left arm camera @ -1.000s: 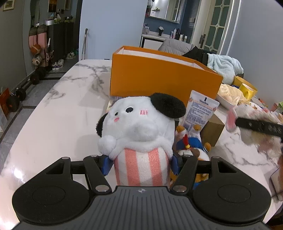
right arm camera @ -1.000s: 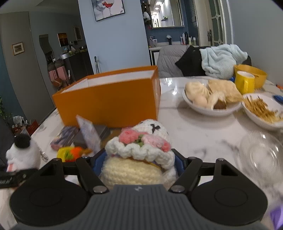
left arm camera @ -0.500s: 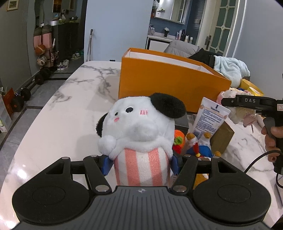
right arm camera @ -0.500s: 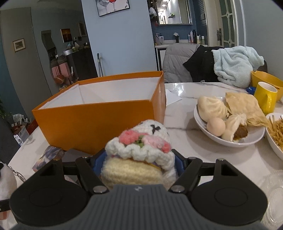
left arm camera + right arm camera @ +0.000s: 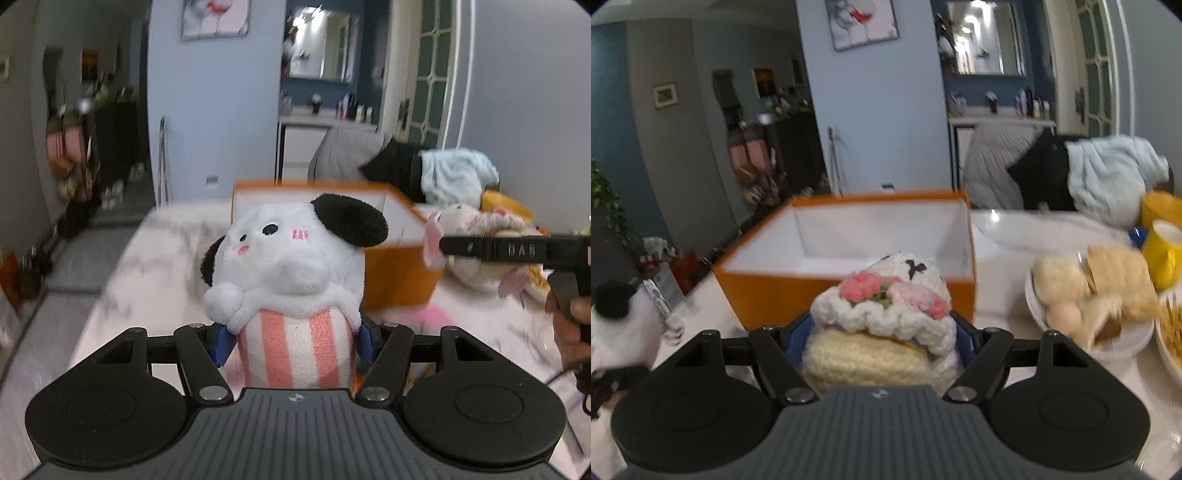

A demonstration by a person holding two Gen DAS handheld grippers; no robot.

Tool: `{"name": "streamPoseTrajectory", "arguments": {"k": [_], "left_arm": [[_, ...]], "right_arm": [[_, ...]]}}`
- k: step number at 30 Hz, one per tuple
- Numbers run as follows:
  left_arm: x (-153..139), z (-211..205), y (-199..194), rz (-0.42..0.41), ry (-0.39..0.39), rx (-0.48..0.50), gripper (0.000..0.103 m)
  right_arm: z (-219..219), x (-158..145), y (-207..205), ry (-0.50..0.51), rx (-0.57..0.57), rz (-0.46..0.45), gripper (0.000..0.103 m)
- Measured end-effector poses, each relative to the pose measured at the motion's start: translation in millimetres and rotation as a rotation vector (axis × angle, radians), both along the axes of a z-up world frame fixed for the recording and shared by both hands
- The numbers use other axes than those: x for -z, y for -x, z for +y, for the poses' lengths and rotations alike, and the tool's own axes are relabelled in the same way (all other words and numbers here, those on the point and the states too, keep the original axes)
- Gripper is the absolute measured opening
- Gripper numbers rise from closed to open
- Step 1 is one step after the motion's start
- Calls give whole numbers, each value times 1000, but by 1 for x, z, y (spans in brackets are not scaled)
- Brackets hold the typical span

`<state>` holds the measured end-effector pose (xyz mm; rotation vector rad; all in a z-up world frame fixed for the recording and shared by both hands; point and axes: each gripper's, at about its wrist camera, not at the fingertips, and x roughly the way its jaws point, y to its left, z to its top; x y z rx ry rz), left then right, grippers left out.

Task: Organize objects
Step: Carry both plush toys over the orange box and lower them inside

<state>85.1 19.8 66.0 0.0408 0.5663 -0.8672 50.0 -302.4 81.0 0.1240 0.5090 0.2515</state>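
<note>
My left gripper [image 5: 293, 341] is shut on a white plush dog [image 5: 291, 266] with black ears and a pink-striped body, held above the marble table [image 5: 147, 273]. My right gripper [image 5: 882, 341] is shut on a crocheted doll [image 5: 886, 317] with pink flowers and a cream base. An open orange box [image 5: 849, 284] with a white inside stands just ahead of the right gripper; it also shows in the left wrist view [image 5: 399, 273] behind the plush. The right gripper with its doll [image 5: 476, 221] shows at the right of the left wrist view.
A white bowl of buns and bread [image 5: 1093, 291], a yellow mug [image 5: 1167, 254] and a plate of fries [image 5: 1171, 328] stand right of the box. A light-blue towel [image 5: 1108, 184] lies over a chair behind. The plush dog [image 5: 617, 325] shows at far left.
Both grippers have risen with their toys. The box's open top now shows lower in both views, and the loose items on the table have dropped out of sight.
</note>
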Motion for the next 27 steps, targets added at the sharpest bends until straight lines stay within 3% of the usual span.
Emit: {"name": "streamPoseTrajectory", "arguments": {"k": [3, 8, 11, 17, 27], "left_arm": [[-23, -27, -22, -42, -1, 53, 73], [-36, -93, -73, -37, -36, 93, 73], [-29, -129, -96, -18, -90, 139, 73], [4, -177, -138, 148, -201, 234, 73], [32, -217, -162, 201, -334, 292, 73]], "right_arm": [[7, -18, -20, 20, -15, -27, 76], [14, -24, -88, 11, -32, 31, 76], [19, -14, -126, 22, -39, 94, 76], [34, 17, -172, 93, -89, 218, 76], [52, 49, -212, 241, -178, 341, 76]]}}
